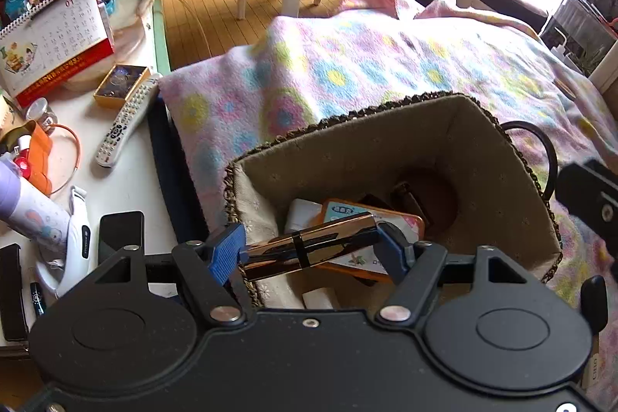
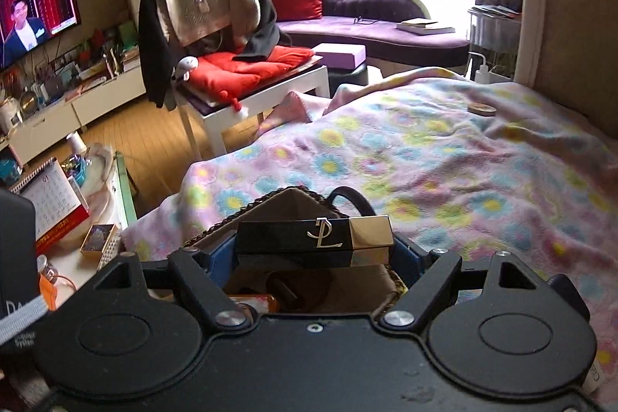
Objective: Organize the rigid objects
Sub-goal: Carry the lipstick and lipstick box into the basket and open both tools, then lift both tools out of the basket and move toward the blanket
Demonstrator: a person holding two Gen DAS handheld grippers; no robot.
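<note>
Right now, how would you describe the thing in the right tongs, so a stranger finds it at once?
Start at the flowered blanket on the bed, then the lined basket standing on it. Above its rim, the right tongs grip a square lipstick crosswise: black with a gold end and gold letters, unlike the left tongs' shiny bronze tube.

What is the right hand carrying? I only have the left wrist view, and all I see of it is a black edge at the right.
Observer: The right gripper holds a black and gold lipstick case crosswise, with a gold logo facing up.
Operator: Is it over the basket?
Observer: Yes, the basket sits just below and beyond the case, its dark handle behind.
Operator: Anything else on the blanket?
Observer: A small round wooden disc lies far out on the blanket, near the wall.
</note>
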